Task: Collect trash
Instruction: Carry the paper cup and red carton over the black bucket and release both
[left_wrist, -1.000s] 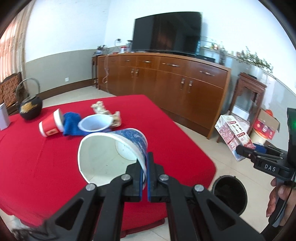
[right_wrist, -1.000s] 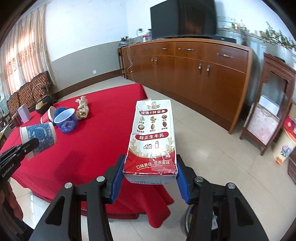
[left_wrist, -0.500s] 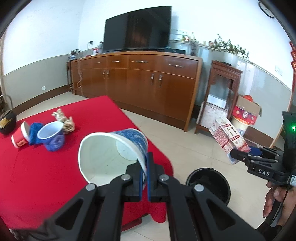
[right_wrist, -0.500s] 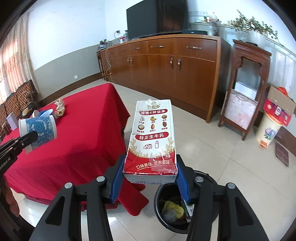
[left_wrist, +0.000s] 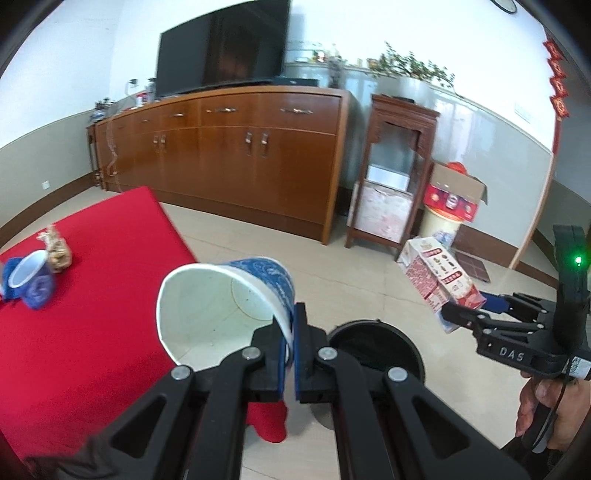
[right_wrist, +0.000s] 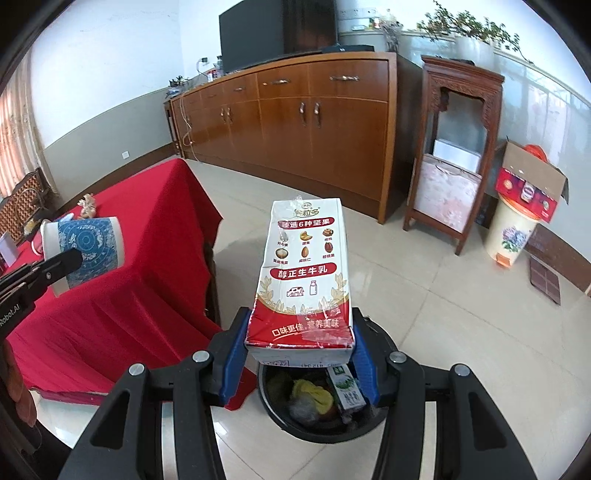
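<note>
My left gripper (left_wrist: 290, 325) is shut on the rim of a blue-patterned paper cup (left_wrist: 225, 306), held on its side just past the table's corner; the cup also shows in the right wrist view (right_wrist: 86, 251). My right gripper (right_wrist: 299, 343) is shut on a red-and-white milk carton (right_wrist: 304, 273), held directly above the open black trash bin (right_wrist: 325, 424). The carton also shows in the left wrist view (left_wrist: 439, 280). The bin (left_wrist: 373, 350) stands on the floor right of the table and holds several pieces of trash.
The red-clothed table (left_wrist: 74, 332) carries a blue cup (left_wrist: 33, 280), a crumpled wrapper (left_wrist: 55, 247) and a blue cloth. A long wooden sideboard (left_wrist: 240, 158) with a TV, a wooden stand (right_wrist: 458, 155), a cream pail (right_wrist: 513, 232) and a cardboard box line the far wall.
Both grippers have swung right, off the table toward the bin. The carton now hangs over the bin's opening, and the cup is closer to the bin.
</note>
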